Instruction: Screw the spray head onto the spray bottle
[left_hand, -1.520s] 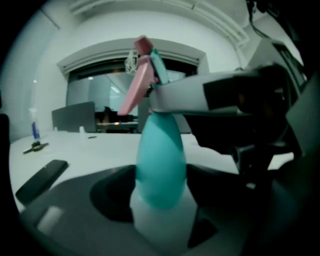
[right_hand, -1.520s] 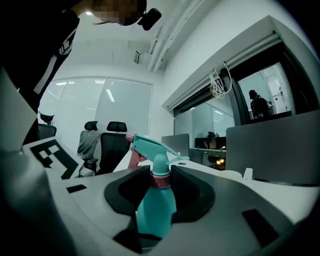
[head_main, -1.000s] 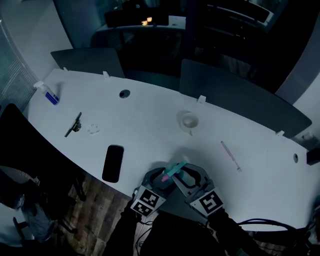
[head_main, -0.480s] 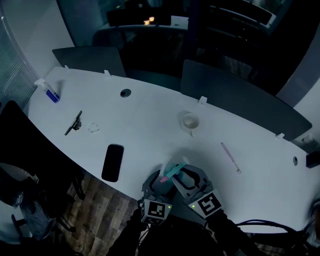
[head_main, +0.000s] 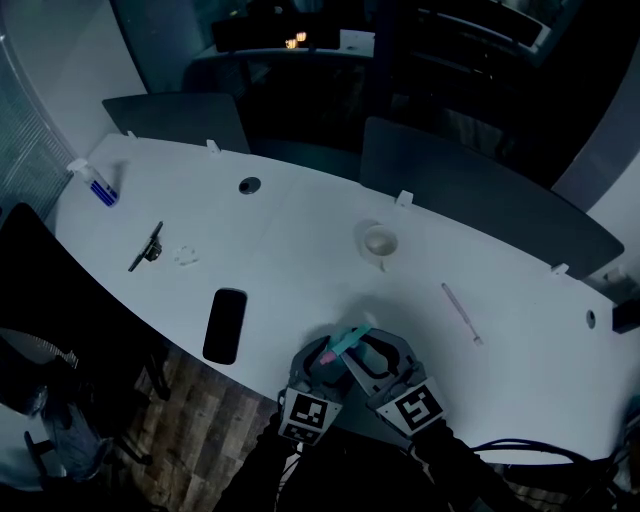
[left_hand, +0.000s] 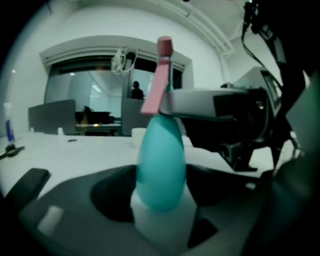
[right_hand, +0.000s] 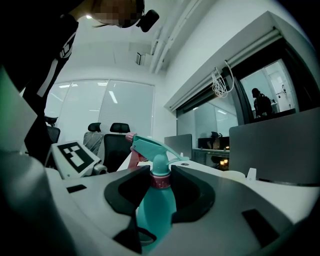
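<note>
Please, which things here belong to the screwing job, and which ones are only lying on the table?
Job in hand:
- teal bottle
- spray head

Lying about:
- phone
- cup
- small blue bottle
- thin stick
- dark tool

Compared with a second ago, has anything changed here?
The left gripper has twisted in place: its marker cube swung rightward and toward the person in the head view. It is clamped on the bottle, so it seems to be turning it. Nothing was picked up or released. The right gripper stays on the spray head; phone and cup lie as before.
</note>
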